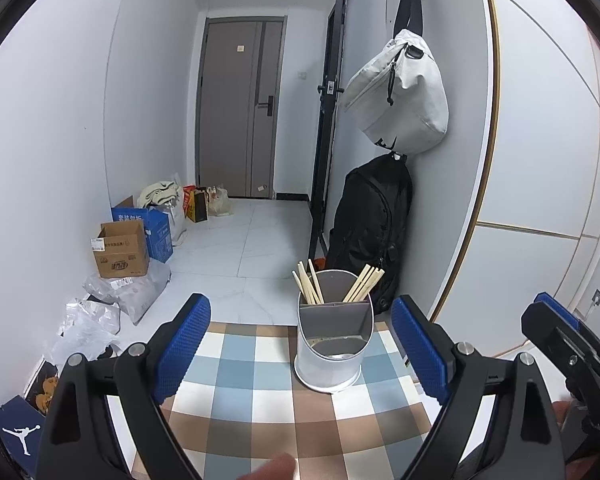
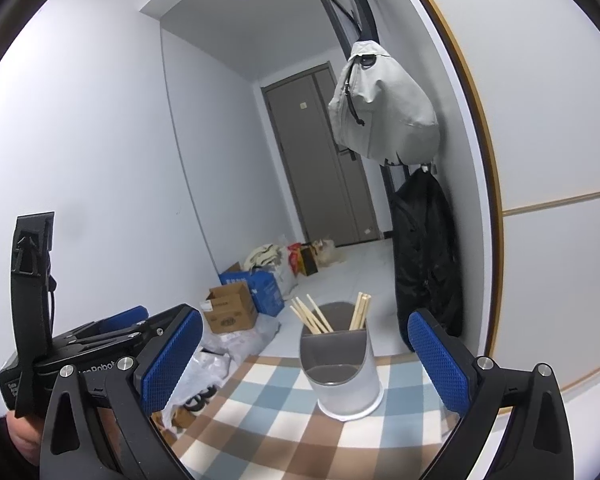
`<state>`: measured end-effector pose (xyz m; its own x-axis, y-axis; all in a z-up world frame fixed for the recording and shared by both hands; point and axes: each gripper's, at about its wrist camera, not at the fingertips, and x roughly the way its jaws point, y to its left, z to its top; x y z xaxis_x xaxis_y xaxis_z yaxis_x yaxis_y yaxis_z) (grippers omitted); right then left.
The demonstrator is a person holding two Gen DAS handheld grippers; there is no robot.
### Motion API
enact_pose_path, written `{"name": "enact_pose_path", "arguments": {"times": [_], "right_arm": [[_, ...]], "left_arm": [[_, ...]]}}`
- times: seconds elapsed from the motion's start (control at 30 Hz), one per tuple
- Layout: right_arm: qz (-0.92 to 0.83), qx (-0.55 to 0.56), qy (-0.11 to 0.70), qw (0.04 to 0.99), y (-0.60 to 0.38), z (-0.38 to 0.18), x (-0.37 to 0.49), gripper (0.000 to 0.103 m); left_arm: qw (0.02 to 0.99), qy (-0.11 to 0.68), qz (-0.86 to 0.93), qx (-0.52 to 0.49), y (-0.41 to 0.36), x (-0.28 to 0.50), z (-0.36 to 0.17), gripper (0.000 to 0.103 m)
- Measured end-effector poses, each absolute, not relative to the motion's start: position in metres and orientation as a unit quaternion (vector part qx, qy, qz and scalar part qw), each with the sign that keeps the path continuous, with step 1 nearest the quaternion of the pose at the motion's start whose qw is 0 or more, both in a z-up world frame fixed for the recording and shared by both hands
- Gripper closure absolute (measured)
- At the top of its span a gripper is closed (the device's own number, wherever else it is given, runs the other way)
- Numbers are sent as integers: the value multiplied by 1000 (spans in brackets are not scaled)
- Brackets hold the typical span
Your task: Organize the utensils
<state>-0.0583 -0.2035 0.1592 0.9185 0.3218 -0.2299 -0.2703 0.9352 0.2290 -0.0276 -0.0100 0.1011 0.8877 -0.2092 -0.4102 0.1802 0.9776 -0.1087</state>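
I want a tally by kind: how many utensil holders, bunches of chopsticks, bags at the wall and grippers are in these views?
White-and-grey cylindrical utensil holder: 1
Bunches of wooden chopsticks in it, left bunch and right bunch: 2
Bags at the wall, light grey fabric bag and black backpack: 2
Blue-padded grippers, left gripper and right gripper: 2
Total: 7

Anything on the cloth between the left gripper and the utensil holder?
Nothing visible. Only bare checkered tablecloth lies between the open left gripper and the utensil holder; the chopsticks stand inside it.
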Motion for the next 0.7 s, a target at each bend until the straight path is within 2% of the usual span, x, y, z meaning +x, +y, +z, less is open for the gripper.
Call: {"name": "enact_pose_path", "arguments": {"times": [0.7], "right_arm": [[150,92,132,976,-204,160,-58,0]], "left_arm": [[966,236,-100,-42,-7,-21,93,14]]}}
